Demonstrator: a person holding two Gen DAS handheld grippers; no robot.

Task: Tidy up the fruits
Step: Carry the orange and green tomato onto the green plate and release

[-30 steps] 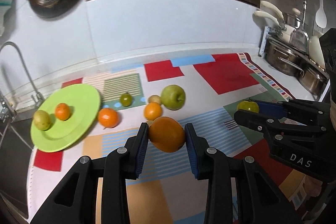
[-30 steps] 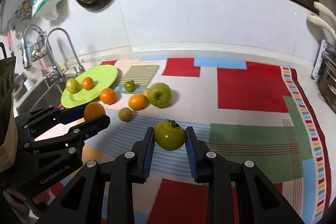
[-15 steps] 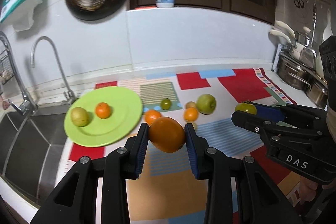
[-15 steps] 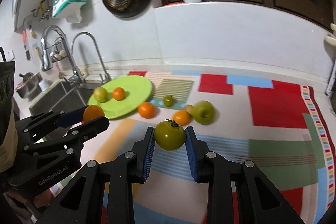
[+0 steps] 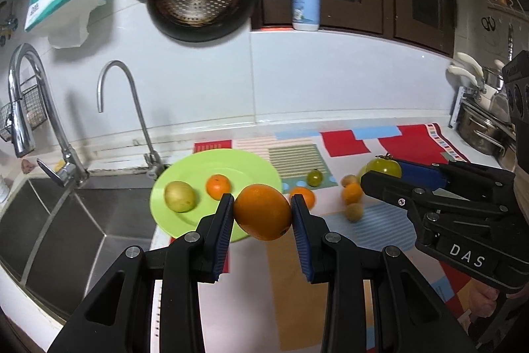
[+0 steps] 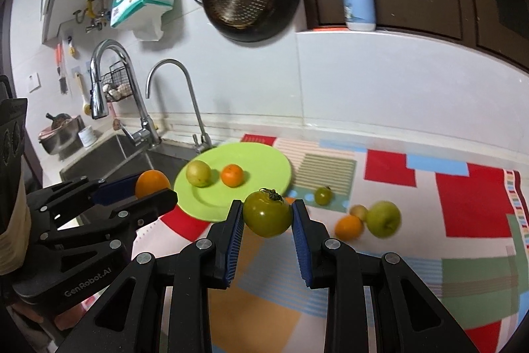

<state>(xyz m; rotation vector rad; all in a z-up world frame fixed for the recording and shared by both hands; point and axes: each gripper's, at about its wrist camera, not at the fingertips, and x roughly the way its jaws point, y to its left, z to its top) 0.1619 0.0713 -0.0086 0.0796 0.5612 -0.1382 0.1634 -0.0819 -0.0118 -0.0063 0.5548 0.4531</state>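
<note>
Left wrist view: left gripper (image 5: 263, 212) clenched on a large orange (image 5: 263, 211), held above the near rim of the green plate (image 5: 246, 164). On the plate, a yellow-green fruit (image 5: 179, 196) and a small mandarin (image 5: 218, 186) side by side. Just right of the plate on the patterned mat (image 5: 347, 143), another mandarin (image 5: 303, 196), a small green tomato (image 5: 314, 177), an orange fruit (image 5: 352, 193) and a tan fruit (image 5: 353, 211). Farther right of the plate, right gripper (image 5: 385, 172) clamped on a green tomato (image 5: 385, 166). Left of the plate, the sink (image 5: 66, 220).

Right wrist view: right gripper (image 6: 267, 214) grasping the green tomato (image 6: 267, 214) between blue fingers (image 6: 235, 237), just before the plate (image 6: 261, 161). Right of the plate, a green apple (image 6: 383, 218) touching an orange fruit (image 6: 348, 227). Left of the plate, left gripper (image 6: 150, 187) gripping the orange (image 6: 151, 182).
</note>
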